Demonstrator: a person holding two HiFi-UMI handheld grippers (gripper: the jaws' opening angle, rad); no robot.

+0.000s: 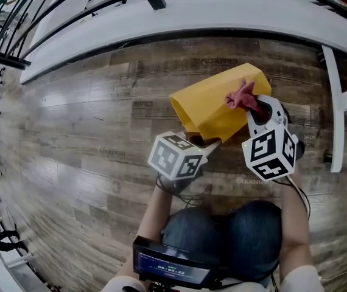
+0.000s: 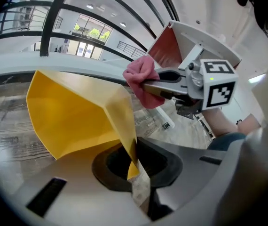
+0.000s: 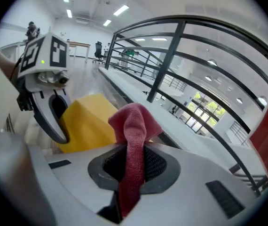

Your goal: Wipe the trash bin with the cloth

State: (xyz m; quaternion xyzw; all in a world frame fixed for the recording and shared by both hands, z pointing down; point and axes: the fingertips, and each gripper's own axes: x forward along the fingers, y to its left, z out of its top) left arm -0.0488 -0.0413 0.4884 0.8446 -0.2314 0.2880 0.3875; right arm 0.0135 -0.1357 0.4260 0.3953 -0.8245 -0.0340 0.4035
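The trash bin is picked up in the head view just ahead of the person's knees, tipped on its side over a wood-plank floor. Its long body is laid from 8 o'clock up to 2 o'clock. A bright yellow box is shown, flat-sided with sharp folded corners, thin-walled, and with a smooth matt skin like moulded plastic. Whether it rests on the grey-brown, grainy planks cannot be told.

At the bin's 7 o'clock end the left gripper is clamped on. In the left gripper view a thin edge of the yellow wall is seen pinched between that gripper's fingers, which are pressed almost together on it.

The cloth is found at the bin's 2 o'clock corner. It is pink-red with a nubbly towelling weave and is bunched into a soft lump. It is held by the right gripper. In the right gripper view it is gripped as a folded strip between the closed fingers and swells into a rounded fold above them. The cloth is brought right against the bin's top face, though actual contact cannot be made out.

Both grippers are built of smooth pale-grey plastic, each topped by a marker cube printed in black and white squares. At 12 o'clock a curved white ledge with a dark railing is seen.
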